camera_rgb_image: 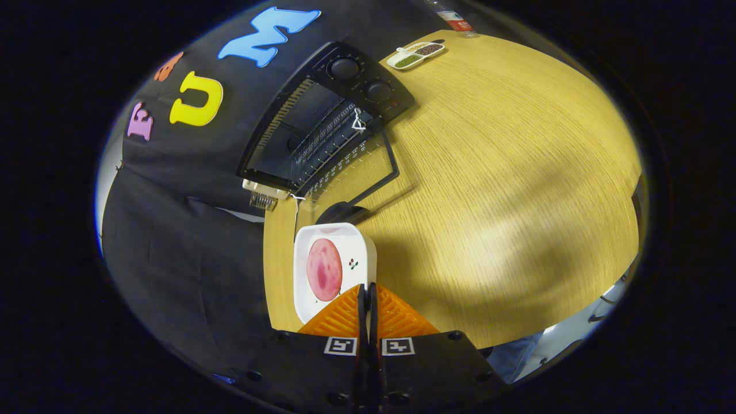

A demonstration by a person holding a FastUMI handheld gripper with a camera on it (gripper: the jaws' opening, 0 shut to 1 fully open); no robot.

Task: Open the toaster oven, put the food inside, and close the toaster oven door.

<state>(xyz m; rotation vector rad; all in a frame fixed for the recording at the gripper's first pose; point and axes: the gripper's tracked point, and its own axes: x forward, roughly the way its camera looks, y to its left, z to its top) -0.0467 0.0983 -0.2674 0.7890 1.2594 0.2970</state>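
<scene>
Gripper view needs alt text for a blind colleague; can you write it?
The claw, shut, grips the rim of a white square plate holding a round pink meat slice on a wooden table. Beyond it stands a black toaster oven, door open.

Gripper view: carried on the gripper (pixel 367 296), fingers pressed together on a white tray's (pixel 305 299) rim; tilted, faced forward and down across the wooden table (pixel 506 172); open toaster oven (pixel 328 126) seen farther ahead, beyond the tray

The table (pixel 489 172) is matt wood with fine grain. The oven (pixel 322 115) has a glossy glass door and metal rack. The tray (pixel 362 247) is smooth white plastic.
</scene>
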